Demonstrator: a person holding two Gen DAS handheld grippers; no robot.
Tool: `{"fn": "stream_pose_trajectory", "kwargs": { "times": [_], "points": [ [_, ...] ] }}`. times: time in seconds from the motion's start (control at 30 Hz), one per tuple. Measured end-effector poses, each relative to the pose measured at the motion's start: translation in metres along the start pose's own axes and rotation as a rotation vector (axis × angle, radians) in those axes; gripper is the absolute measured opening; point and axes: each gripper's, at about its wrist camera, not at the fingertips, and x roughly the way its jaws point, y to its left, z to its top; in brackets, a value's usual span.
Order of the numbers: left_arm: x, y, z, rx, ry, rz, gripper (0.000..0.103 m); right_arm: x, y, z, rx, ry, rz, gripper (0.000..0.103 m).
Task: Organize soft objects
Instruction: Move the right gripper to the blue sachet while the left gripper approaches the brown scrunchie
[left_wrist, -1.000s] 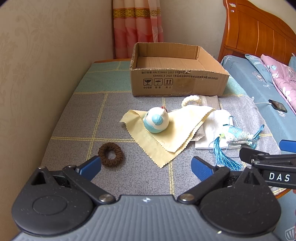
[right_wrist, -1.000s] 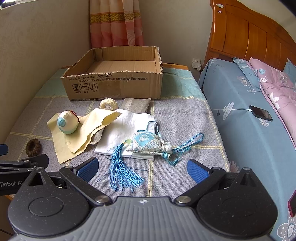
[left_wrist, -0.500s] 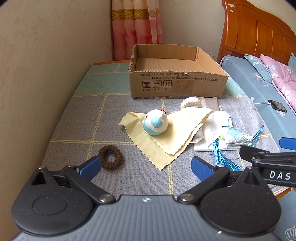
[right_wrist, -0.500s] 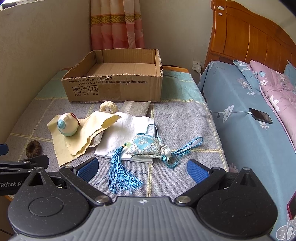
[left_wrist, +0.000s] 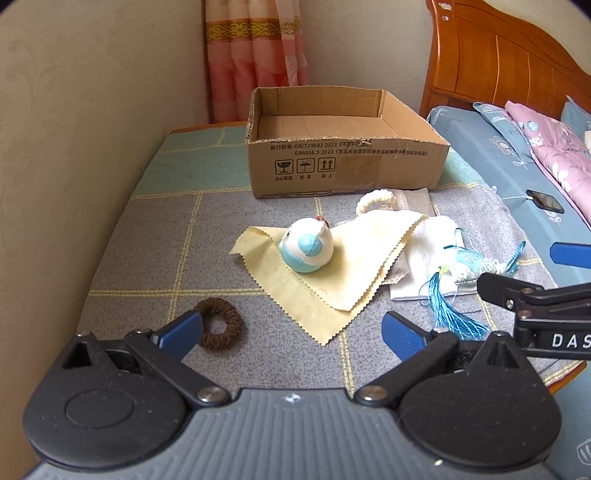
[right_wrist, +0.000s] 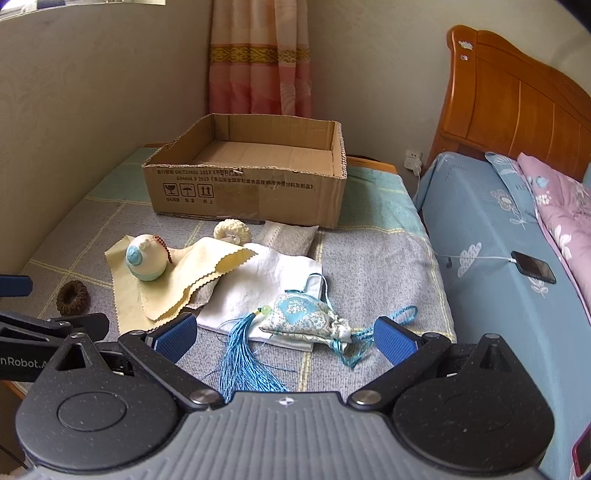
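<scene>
An open, empty cardboard box (left_wrist: 347, 162) (right_wrist: 251, 188) stands at the back of the checked blanket. In front of it lie a white-and-blue stuffed ball (left_wrist: 306, 249) (right_wrist: 146, 260) on a yellow cloth (left_wrist: 332, 280) (right_wrist: 177, 284), a brown hair tie (left_wrist: 219, 326) (right_wrist: 72, 297), a cream knitted ring (left_wrist: 375, 199) (right_wrist: 232, 230), a white cloth (right_wrist: 266, 291) and a blue sachet (right_wrist: 304, 321) with a tassel (right_wrist: 247, 365). My left gripper (left_wrist: 291, 330) is open near the hair tie. My right gripper (right_wrist: 282, 334) is open just before the sachet.
A beige wall runs along the left. At the right is a bed (right_wrist: 491, 236) with a wooden headboard (right_wrist: 513, 99), a pink quilt (right_wrist: 561, 206) and a phone (right_wrist: 533, 266) on a cable. A grey pouch (right_wrist: 291, 238) lies before the box. A curtain (right_wrist: 260, 55) hangs behind.
Both grippers have drawn back and risen slightly, so the objects sit a little farther off in each view. Nothing on the blanket has moved.
</scene>
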Motion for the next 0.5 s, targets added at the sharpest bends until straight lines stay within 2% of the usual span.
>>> {"fn": "stream_pose_trajectory", "kwargs": {
  "times": [0.23, 0.5],
  "points": [
    [0.015, 0.015, -0.004, -0.004, 0.0, 0.019, 0.103, 0.006, -0.003, -0.005, -0.037, -0.037, 0.012, 0.103],
    [0.042, 0.044, -0.02, -0.061, 0.062, 0.055, 0.103, 0.019, -0.007, -0.014, -0.059, -0.035, 0.023, 0.103]
  ]
}}
